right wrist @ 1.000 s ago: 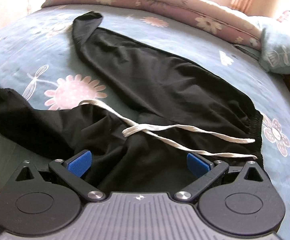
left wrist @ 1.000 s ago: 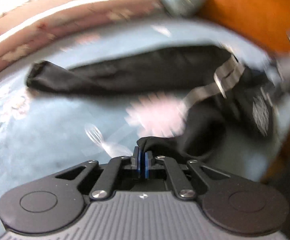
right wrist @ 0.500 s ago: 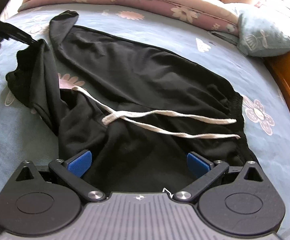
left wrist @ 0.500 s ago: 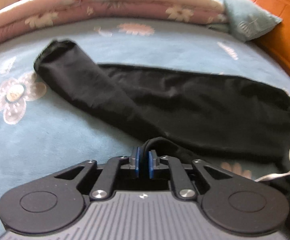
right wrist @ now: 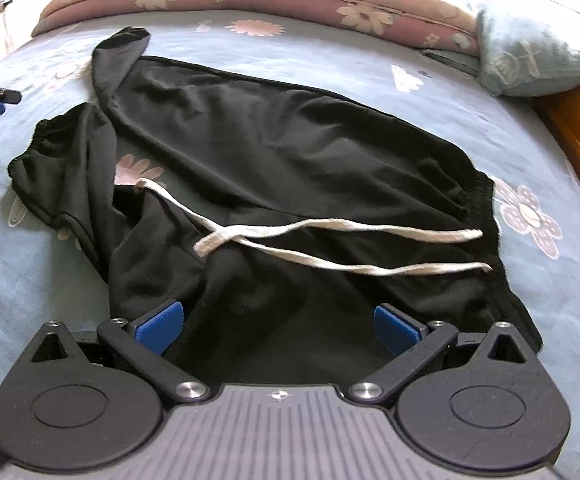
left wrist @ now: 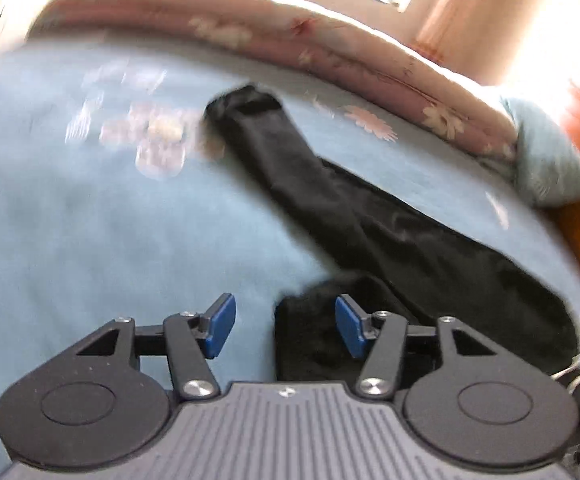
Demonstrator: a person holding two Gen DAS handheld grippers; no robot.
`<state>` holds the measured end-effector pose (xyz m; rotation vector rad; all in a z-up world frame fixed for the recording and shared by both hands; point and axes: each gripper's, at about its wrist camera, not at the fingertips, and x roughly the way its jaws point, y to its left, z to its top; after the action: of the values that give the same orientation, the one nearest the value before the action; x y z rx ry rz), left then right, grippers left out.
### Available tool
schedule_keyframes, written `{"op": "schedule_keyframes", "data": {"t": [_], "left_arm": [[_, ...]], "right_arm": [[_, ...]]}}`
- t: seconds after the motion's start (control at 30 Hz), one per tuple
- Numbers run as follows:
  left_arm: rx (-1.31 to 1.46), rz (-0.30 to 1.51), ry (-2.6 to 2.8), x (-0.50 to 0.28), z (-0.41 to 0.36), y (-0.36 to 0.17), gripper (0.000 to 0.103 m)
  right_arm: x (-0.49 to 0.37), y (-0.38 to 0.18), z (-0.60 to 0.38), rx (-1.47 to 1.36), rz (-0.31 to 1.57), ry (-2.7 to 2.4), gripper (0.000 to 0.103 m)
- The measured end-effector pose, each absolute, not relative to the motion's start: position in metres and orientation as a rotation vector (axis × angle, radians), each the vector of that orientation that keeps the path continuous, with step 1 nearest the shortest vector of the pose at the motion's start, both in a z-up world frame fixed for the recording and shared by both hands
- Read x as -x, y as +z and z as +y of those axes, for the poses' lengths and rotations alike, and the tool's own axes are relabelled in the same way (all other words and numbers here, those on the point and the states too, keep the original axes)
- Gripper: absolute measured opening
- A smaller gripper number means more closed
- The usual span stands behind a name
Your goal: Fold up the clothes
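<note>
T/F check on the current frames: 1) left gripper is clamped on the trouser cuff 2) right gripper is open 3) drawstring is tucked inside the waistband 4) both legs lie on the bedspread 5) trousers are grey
1) False. The left gripper is open; a cuff of the black trousers lies loose between the blue pads.
2) True. The right gripper has its jaws wide apart over the trouser fabric.
3) False. The white drawstring lies out across the fabric in two strands.
4) True. Both legs rest on the blue flowered bedspread.
5) False. They are black.
</note>
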<state>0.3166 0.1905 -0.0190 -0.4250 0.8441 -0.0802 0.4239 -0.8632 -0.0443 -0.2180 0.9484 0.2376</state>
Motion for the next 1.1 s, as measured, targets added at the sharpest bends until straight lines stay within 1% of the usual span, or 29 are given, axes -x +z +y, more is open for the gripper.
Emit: {"op": "schedule_keyframes", "data": {"t": [0.2, 0.37, 0.5, 0.67, 0.73, 0.77, 0.8, 0.83, 0.87, 1.1], "left_arm": [[0.729, 0.925, -0.076, -0.287, 0.181, -0.066, 0.055], [0.809, 0.897, -0.062, -0.293, 0.173, -0.082, 0.056], [0.874, 0.873, -0.050, -0.298, 0.167, -0.095, 0.064], [0.925, 0.814, -0.042, -0.307, 0.163, -0.106, 0.065], [0.931, 0.803, -0.033, -0.308, 0.162, -0.106, 0.061], [0.914, 0.808, -0.017, -0.307, 0.161, -0.106, 0.051], [0.884, 0.821, 0.006, -0.306, 0.159, -0.105, 0.027], [0.854, 0.833, 0.030, -0.306, 0.158, -0.104, 0.017], [0.841, 0.827, 0.046, -0.304, 0.158, -0.102, 0.010], [0.784, 0.713, 0.127, -0.284, 0.177, -0.059, 0.010]], "right_arm": [[-0.426, -0.045, -0.864, 0.215, 0.944, 0.267, 0.103], [-0.424, -0.046, -0.875, 0.205, 0.949, 0.241, 0.103], [-0.422, -0.046, -0.882, 0.195, 0.952, 0.224, 0.103], [-0.418, -0.048, -0.888, 0.183, 0.955, 0.215, 0.103], [-0.416, -0.049, -0.889, 0.183, 0.959, 0.212, 0.103], [-0.415, -0.050, -0.889, 0.184, 0.960, 0.212, 0.103], [-0.413, -0.050, -0.890, 0.184, 0.959, 0.208, 0.103], [-0.412, -0.051, -0.890, 0.184, 0.960, 0.205, 0.103], [-0.412, -0.051, -0.891, 0.184, 0.960, 0.201, 0.103], [-0.412, -0.050, -0.896, 0.189, 0.954, 0.171, 0.103]]}}
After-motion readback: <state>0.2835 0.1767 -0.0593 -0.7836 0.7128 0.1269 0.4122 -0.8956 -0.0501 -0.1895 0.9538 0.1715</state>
